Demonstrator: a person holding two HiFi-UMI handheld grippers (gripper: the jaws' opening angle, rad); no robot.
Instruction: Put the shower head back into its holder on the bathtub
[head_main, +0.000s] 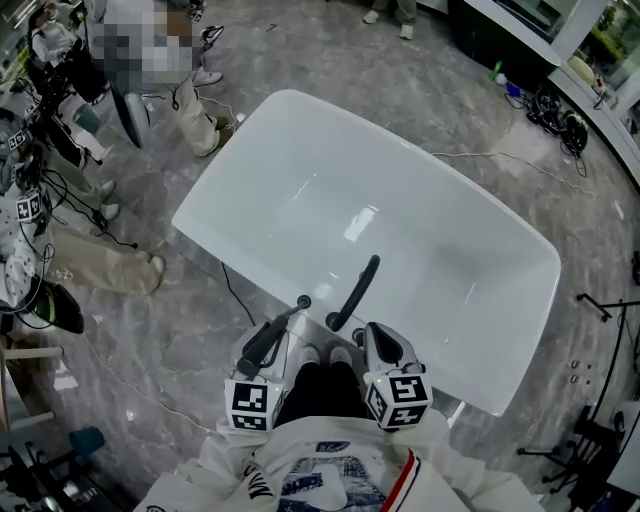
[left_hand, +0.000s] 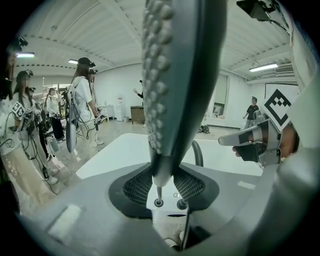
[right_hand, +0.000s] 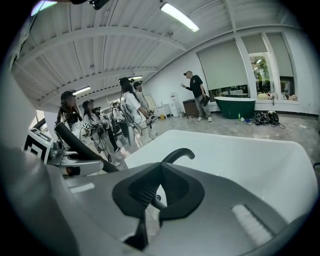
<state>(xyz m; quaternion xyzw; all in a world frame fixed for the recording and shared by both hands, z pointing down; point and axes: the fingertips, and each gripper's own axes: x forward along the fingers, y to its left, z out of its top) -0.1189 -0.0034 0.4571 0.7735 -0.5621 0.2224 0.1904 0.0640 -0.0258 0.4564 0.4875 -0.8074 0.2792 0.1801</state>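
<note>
The grey shower head (left_hand: 180, 75), studded with nubs, stands up out of my left gripper (left_hand: 162, 175), whose mesh pads are shut on its narrow neck. From above it is a dark handle (head_main: 258, 350) in the left gripper (head_main: 282, 335), at the near rim of the white bathtub (head_main: 300, 160). A small black round fitting (head_main: 303, 301) sits on that rim just ahead of it. Beside it curves the black spout (head_main: 355, 290). My right gripper (head_main: 380, 345) hovers right of the spout, jaw tips together and holding nothing (right_hand: 159, 172).
Several people stand on the grey stone floor left of the tub (head_main: 120, 130), with cables (head_main: 110, 240) trailing across it. More gear lies at the far right (head_main: 560, 120). A dark green tub (right_hand: 240, 106) stands by the windows.
</note>
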